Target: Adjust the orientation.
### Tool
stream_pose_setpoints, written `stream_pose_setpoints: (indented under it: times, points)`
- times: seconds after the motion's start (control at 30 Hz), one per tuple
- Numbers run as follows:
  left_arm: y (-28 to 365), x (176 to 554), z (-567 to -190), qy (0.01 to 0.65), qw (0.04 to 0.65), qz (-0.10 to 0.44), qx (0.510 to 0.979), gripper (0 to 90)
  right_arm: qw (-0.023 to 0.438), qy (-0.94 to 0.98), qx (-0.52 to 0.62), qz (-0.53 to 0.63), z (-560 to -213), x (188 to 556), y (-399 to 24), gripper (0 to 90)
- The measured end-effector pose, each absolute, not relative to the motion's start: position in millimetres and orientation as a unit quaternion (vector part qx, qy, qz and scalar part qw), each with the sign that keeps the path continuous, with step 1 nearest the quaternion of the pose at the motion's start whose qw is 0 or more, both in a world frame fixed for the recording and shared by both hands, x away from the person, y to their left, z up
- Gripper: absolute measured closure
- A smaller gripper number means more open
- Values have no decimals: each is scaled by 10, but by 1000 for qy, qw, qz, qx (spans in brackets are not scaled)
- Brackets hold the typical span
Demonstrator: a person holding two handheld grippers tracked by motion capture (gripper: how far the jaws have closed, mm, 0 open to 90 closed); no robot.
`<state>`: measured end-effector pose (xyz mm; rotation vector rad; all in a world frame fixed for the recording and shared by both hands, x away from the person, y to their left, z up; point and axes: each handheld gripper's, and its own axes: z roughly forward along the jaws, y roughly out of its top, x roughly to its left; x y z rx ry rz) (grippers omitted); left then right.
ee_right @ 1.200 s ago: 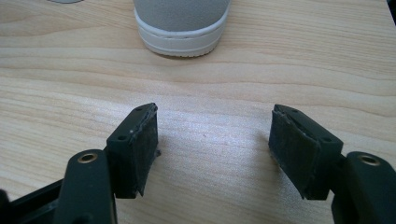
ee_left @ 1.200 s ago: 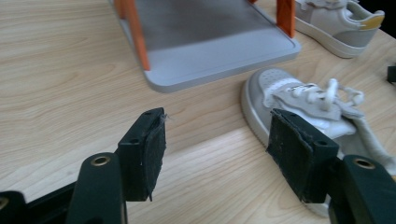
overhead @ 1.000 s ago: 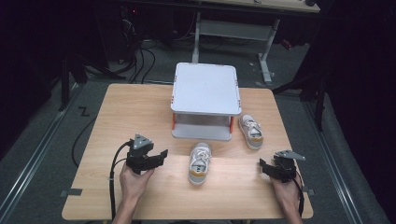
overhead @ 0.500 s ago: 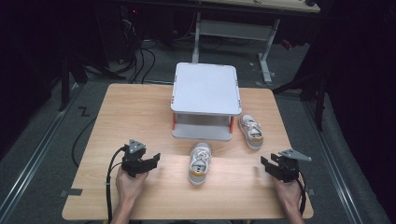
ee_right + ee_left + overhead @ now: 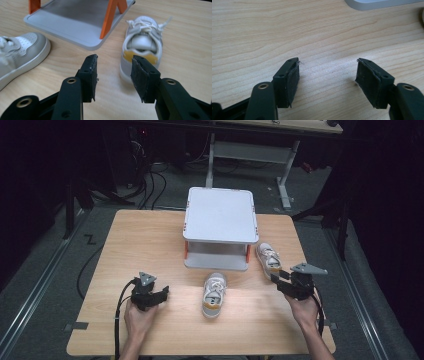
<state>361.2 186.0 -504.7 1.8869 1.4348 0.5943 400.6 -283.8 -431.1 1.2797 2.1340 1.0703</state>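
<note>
My right gripper (image 5: pixel 281 279) sits just behind the heel of the small white shoe (image 5: pixel 268 259) that lies at the right side of the little white shelf (image 5: pixel 220 227), and its jaws have just been closing but hold nothing, with a gap left between them. My left gripper (image 5: pixel 162 295) rests low over the bare wooden table (image 5: pixel 130 240) with its jaws spread apart and nothing in them. The other shoe (image 5: pixel 214 294) lies in front of the shelf, between my two hands.
</note>
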Motion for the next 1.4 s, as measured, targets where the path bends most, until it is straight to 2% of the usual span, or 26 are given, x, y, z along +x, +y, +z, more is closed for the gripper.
stream_pose_setpoints:
  times: [0.4,0.47,0.63,0.67,0.7,0.73,0.8,0.93,1.03,1.07,1.1,1.17,1.27,1.4]
  points:
    - [1818,3602,-5061,542,332,242,733,327,204,774,516,304,-4355,4744,-2543,621]
    - [1819,3602,-5061,542,333,241,733,326,201,774,523,297,-4372,4776,-2537,632]
    - [1822,3602,-5061,543,334,240,732,326,189,773,534,287,-4360,4825,-2540,750]
    - [1823,3602,-5060,543,334,240,732,326,189,773,534,287,-4360,4825,-2540,750]
    - [1823,3602,-5060,543,334,240,732,326,178,772,536,290,-4355,4829,-2551,806]
    - [1824,3602,-5060,544,334,239,732,326,178,772,536,290,-4355,4829,-2551,806]
    - [1828,3602,-5060,544,335,238,732,326,173,775,531,295,-4359,4824,-2542,866]
    - [1830,3602,-5060,544,337,237,731,326,173,776,529,296,-4355,4821,-2538,888]
    - [1831,3602,-5060,544,336,237,731,326,182,771,532,300,-4337,4799,-2548,868]
    - [1831,3602,-5060,544,337,237,731,326,182,770,533,300,-4329,4792,-2545,837]
    - [1831,3602,-5060,545,336,237,731,326,182,774,529,297,-4330,4792,-2537,748]
    - [1831,3602,-5060,545,337,237,730,326,180,778,530,285,-4357,4812,-2526,709]
    - [1829,3602,-5060,544,336,237,731,326,180,777,532,286,-4364,4812,-2527,716]
    - [1826,3602,-5060,544,335,239,732,326,168,781,535,273,-4376,4819,-2511,766]
